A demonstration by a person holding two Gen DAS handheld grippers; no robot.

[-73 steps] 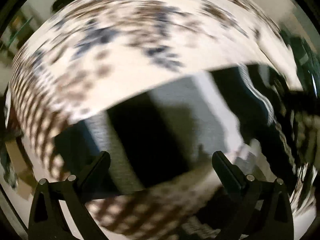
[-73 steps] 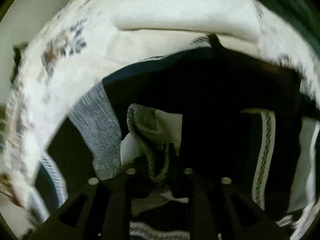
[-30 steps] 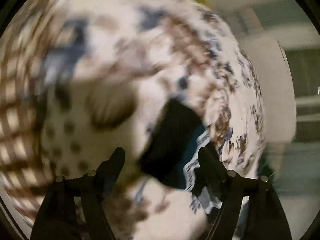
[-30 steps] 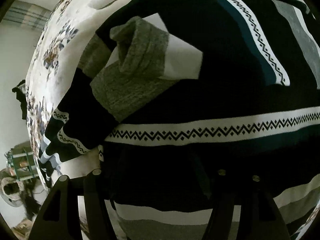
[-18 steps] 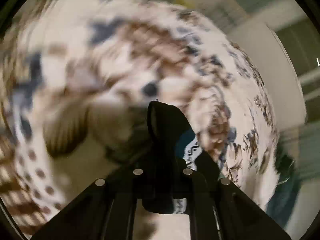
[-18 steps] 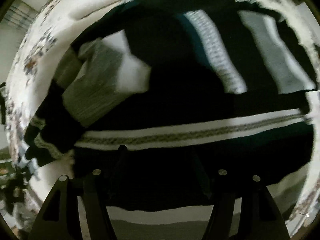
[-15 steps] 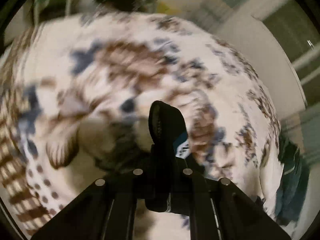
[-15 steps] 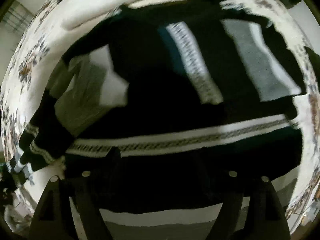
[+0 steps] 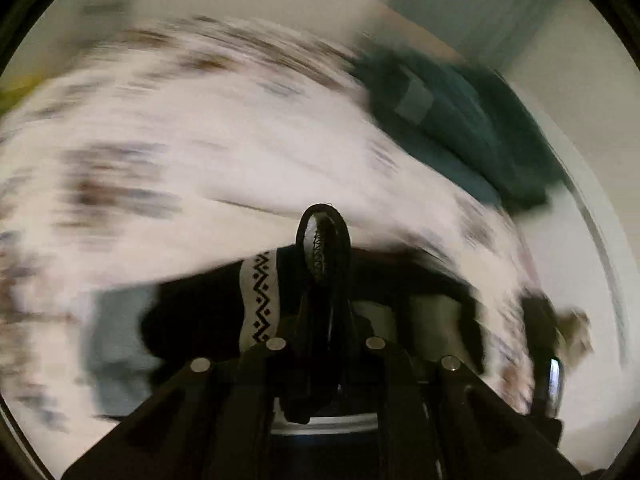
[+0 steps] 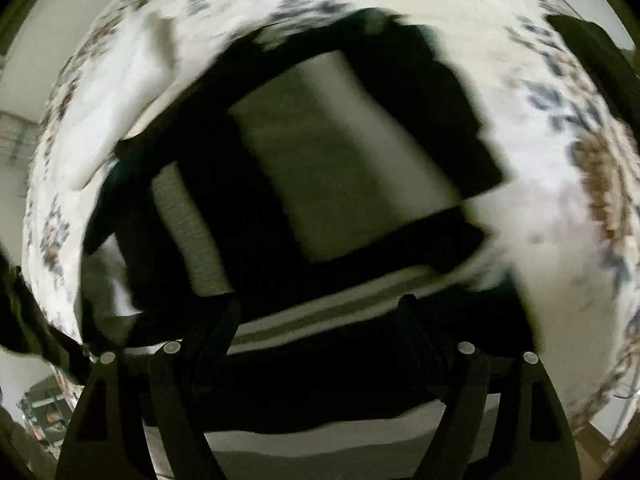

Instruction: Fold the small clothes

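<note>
A black sweater with grey, white and zigzag-patterned bands (image 10: 340,168) lies spread on a floral bedspread (image 10: 552,208). My left gripper (image 9: 324,340) is shut on a pinched fold of the sweater (image 9: 324,248), which loops up between the fingers; the rest of the sweater hangs below it (image 9: 260,300). My right gripper (image 10: 320,320) is open and empty, just above the sweater's near striped hem. Both views are blurred by motion.
A dark teal garment (image 9: 460,128) lies on the bedspread (image 9: 200,152) at the far right in the left wrist view. A dark object (image 10: 592,60) sits at the bed's right edge in the right wrist view. Walls and floor show around the bed.
My left gripper closed on the sweater's edge and has swung it across, the view sweeping toward the teal garment. My right gripper stayed open and shifted over the sweater.
</note>
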